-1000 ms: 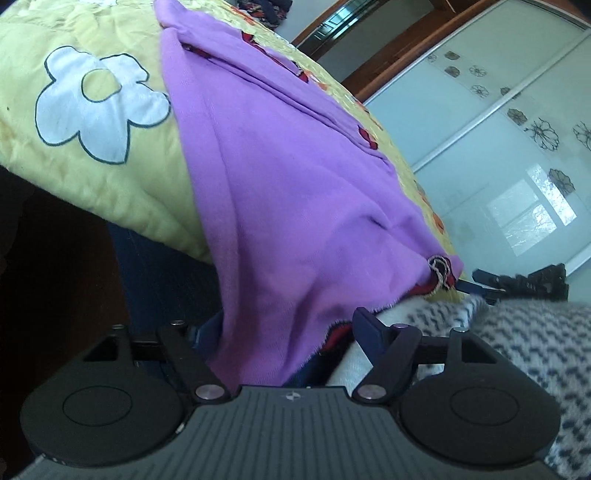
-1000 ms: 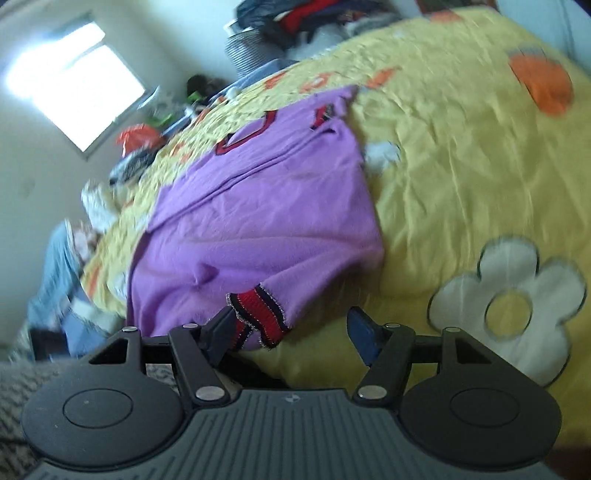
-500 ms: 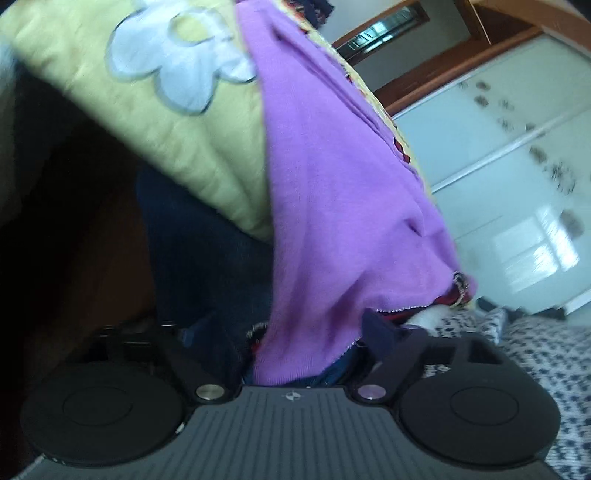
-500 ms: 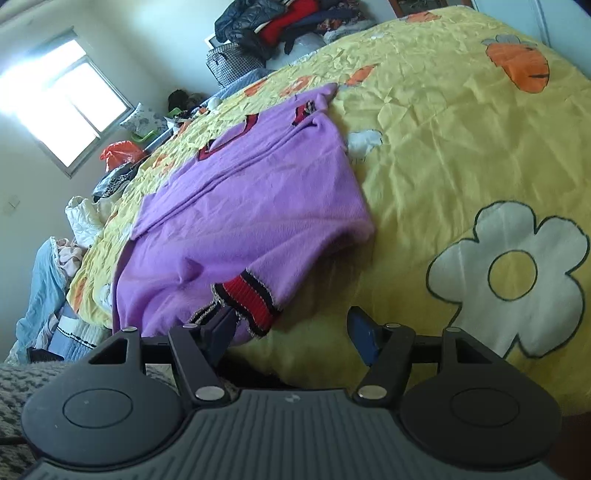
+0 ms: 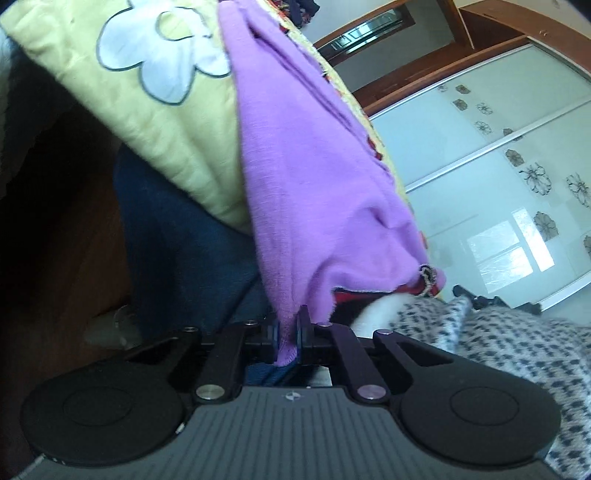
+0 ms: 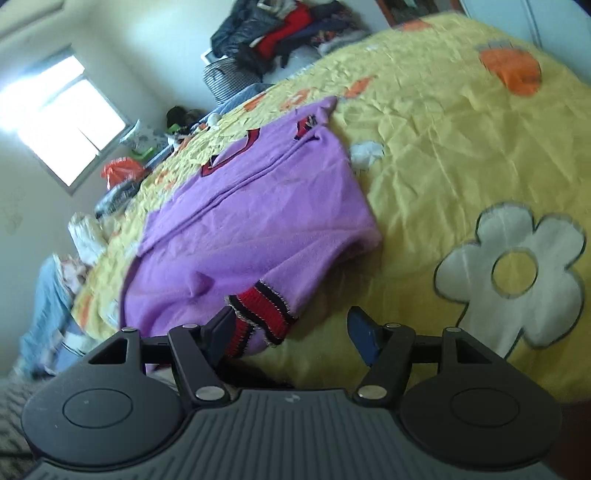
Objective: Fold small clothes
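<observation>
since the earlier frame the left gripper point(image 5: 287, 334) jaws have just been closing, now pinched on the hanging hem of the purple sweater point(image 5: 314, 177), which drapes off the edge of the yellow flower bedspread point(image 6: 461, 155). right gripper point(image 6: 291, 328) is wide open, nothing held; red-black striped cuff point(image 6: 258, 314) just by its left finger.

Left gripper point(image 5: 287, 334): pads pinch the purple sweater point(image 5: 314, 184), so the hem's tip is hidden btwn them. Sweater's far end runs off the top edge. Dark blue cloth point(image 5: 177, 236) left of the tongs sinks into shadow; what it is can't be told. Right wrist view: clothes pile point(image 6: 280, 33) far ahead is blurred, items indistinct. Sweater's near corner drops behind the right gripper point(image 6: 291, 328) body.
</observation>
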Available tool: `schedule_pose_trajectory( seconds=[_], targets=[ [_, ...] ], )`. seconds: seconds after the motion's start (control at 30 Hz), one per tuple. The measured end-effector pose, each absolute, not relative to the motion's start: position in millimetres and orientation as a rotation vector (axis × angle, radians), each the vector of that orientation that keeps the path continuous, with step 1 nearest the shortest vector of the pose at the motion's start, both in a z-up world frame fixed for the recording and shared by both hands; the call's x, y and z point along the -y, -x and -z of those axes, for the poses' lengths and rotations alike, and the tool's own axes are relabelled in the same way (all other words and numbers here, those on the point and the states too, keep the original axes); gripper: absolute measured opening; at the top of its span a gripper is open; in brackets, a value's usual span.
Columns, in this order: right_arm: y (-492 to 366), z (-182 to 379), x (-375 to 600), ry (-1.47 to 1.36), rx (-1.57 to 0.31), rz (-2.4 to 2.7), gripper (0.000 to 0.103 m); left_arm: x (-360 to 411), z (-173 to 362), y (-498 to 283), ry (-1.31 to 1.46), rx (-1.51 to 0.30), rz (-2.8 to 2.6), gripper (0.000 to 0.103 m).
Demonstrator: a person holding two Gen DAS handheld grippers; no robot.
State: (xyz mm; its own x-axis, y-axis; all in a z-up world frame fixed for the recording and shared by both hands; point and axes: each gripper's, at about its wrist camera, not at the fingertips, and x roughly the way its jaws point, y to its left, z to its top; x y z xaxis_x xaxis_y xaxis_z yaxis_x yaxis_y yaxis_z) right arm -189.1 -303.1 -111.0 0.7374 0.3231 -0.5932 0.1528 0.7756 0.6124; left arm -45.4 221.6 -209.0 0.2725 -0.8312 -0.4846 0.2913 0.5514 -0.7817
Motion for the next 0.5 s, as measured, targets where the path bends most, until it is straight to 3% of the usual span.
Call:
schedule_pose_trajectory(
  seconds=[0.27, 0.33, 0.37, 0.5],
  targets=[
    [178, 145, 316, -0.983, -0.679, -0.143, 0.067, -211, 195, 43, 0.641, -1.007, 0.850, 0.008],
    [168, 148, 309, -0.947, -0.690, -0.161, 0.039, -205, 193, 40, 0.647, -1.001, 0.839, 0.008],
    [164, 147, 303, -0.906, -0.708, -0.157, 0.006, -200, 191, 39, 0.652, -0.993, 0.844, 0.008],
    [168, 121, 284, -0.675, -0.693, -0.126, 0.006, -194, 176, 38, 0.669, -0.953, 0.873, 0.008]
  ],
)
